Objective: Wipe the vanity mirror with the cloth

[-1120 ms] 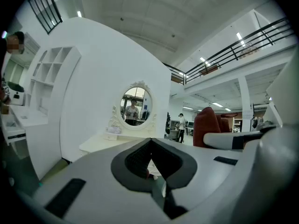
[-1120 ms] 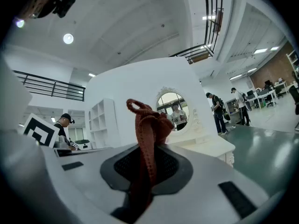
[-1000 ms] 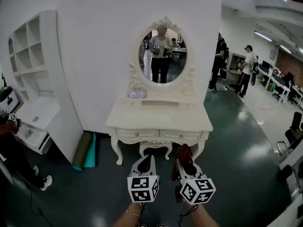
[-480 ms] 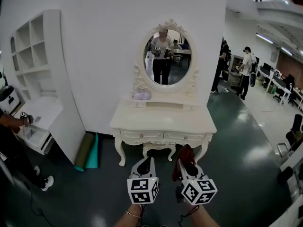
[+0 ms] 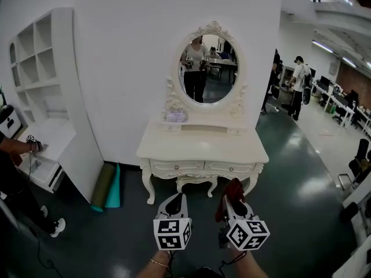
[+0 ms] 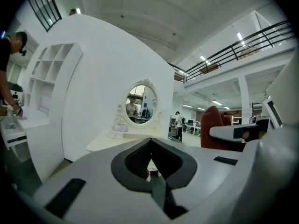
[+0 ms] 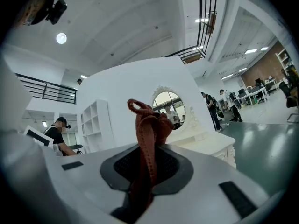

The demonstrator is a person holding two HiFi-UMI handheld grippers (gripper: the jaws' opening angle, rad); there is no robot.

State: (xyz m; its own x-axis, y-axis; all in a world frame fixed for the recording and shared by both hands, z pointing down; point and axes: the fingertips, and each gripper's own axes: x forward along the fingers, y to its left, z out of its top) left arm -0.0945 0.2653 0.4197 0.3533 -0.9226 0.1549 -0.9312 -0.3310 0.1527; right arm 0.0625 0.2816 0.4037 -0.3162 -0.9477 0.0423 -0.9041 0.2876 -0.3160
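An oval vanity mirror [image 5: 207, 68] in an ornate cream frame stands on a cream dressing table [image 5: 203, 146] against the white wall; it also shows as the mirror [image 6: 141, 103] and the mirror [image 7: 169, 107] in the gripper views. My right gripper [image 5: 233, 197] is shut on a dark red cloth [image 5: 232, 193], which sticks up bunched between its jaws as the cloth [image 7: 148, 139]. My left gripper [image 5: 177, 202] is shut with nothing in it. Both are held low, well short of the table's front.
A white shelf unit [image 5: 43, 91] stands at the left with a person [image 5: 14, 178] beside it. Rolled green mats [image 5: 105, 185] lean by the wall. A small box [image 5: 175, 116] sits under the mirror. People [image 5: 298, 86] stand in the open hall at right.
The view has shifted closer to the table and slightly left; the mirror and table sit a little further right and larger. Both grippers keep their hold and position.
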